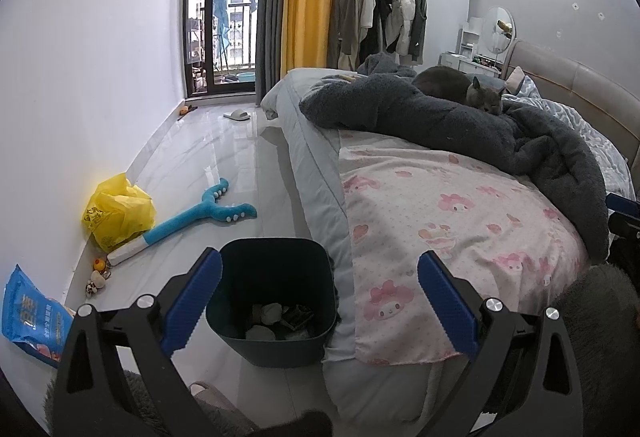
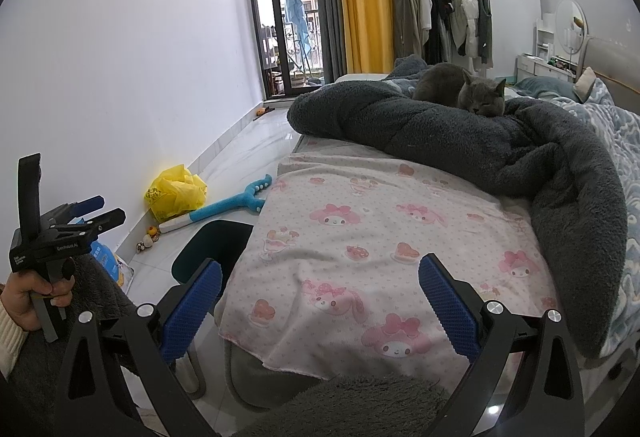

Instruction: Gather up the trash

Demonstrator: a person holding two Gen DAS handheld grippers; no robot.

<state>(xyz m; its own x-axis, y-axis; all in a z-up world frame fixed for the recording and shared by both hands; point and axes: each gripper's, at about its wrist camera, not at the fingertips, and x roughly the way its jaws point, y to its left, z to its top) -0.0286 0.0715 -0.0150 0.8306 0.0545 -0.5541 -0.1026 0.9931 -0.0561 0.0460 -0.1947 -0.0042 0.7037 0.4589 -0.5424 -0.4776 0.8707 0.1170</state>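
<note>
A dark bin [image 1: 276, 301] stands on the floor beside the bed, with crumpled paper and other trash [image 1: 276, 319] in its bottom. My left gripper [image 1: 320, 301] is open and empty, held above and just behind the bin. My right gripper [image 2: 320, 301] is open and empty over the pink patterned sheet [image 2: 380, 237] at the bed's foot. The bin's rim [image 2: 216, 237] shows at the bed's left edge in the right wrist view. The left gripper [image 2: 86, 215] also shows there at the far left, held in a hand.
A yellow plastic bag [image 1: 118, 213], a blue long toy [image 1: 192, 217], small toys [image 1: 98, 275] and a blue packet [image 1: 32, 317] lie on the floor by the left wall. A grey cat [image 2: 460, 87] rests on a dark blanket [image 2: 480, 141] on the bed. A slipper [image 1: 237, 114] lies near the balcony door.
</note>
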